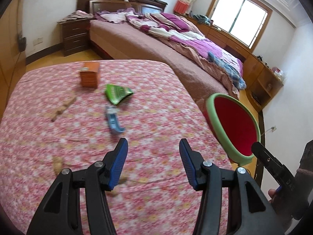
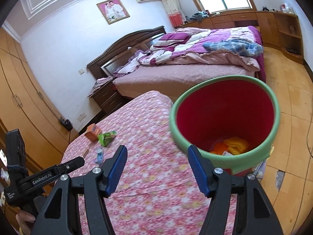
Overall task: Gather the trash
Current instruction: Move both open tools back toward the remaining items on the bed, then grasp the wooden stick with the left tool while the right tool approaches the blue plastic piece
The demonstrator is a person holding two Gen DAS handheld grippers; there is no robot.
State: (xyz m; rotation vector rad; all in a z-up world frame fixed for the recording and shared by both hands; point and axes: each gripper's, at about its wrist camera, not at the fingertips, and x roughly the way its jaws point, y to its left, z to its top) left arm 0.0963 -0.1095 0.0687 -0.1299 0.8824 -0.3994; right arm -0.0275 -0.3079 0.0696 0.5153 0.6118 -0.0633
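unmade bed (image 1: 156, 39) with purple quilt (image 2: 205, 45), dark nightstand (image 1: 75, 35) beside it, framed portrait (image 2: 113, 10) on wall, window (image 1: 240, 17) behind.

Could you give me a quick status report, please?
Left gripper and right gripper both open, empty. Green crumpled wrapper, blue packet and orange carton on the floral tablecloth. Green-rimmed red bin alongside, path clear.

A dark wooden bed (image 2: 176, 74) with a purple quilt (image 2: 205, 45) stands against the white wall (image 2: 58, 45). Beside its headboard sits a nightstand (image 1: 75, 36); beyond it, a bright window (image 1: 240, 21) over wooden cabinets (image 2: 254, 19).
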